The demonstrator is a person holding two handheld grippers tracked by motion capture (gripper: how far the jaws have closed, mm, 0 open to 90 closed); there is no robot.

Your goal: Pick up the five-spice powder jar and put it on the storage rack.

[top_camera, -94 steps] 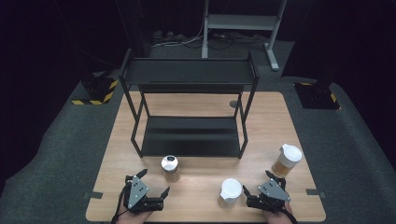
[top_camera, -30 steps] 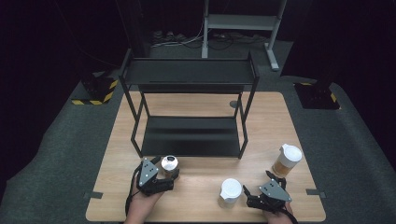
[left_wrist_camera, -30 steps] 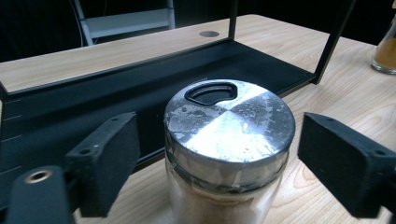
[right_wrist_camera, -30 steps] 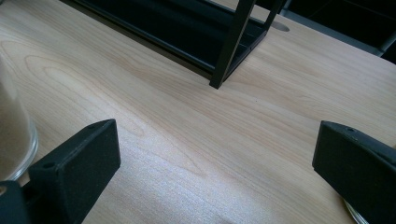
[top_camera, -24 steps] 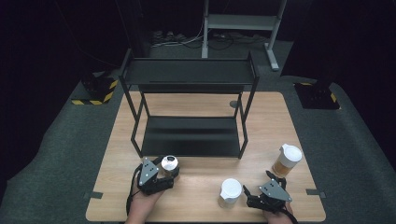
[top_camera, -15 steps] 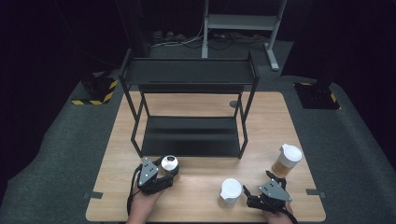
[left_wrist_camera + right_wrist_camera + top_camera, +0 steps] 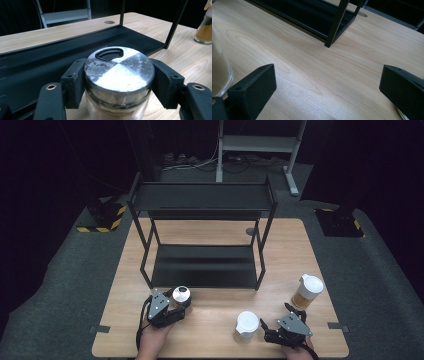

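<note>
A glass jar with a scuffed silver lid (image 7: 181,296) stands on the wooden table (image 7: 210,232), just in front of the black rack's lower shelf (image 7: 202,265). My left gripper (image 7: 176,304) is shut on it. In the left gripper view both pads press the sides of the jar's lid (image 7: 119,67), which sits between the left gripper's (image 7: 119,77) jaws. My right gripper (image 7: 275,316) rests open near the table's front right. In the right gripper view the right gripper (image 7: 328,85) has bare wood between its wide-spread jaws.
A white-lidded jar (image 7: 247,324) stands just left of the right gripper, its glass wall (image 7: 218,72) beside the left jaw. A white-lidded jar of amber contents (image 7: 307,291) stands at the right. The black two-tier rack (image 7: 202,200) fills the table's middle, with its front right leg (image 7: 335,27) ahead.
About three seconds ago the left gripper lay near the front edge; it has moved up and right to the silver-lidded jar and shut on it. Over the last second, nothing has moved.
</note>
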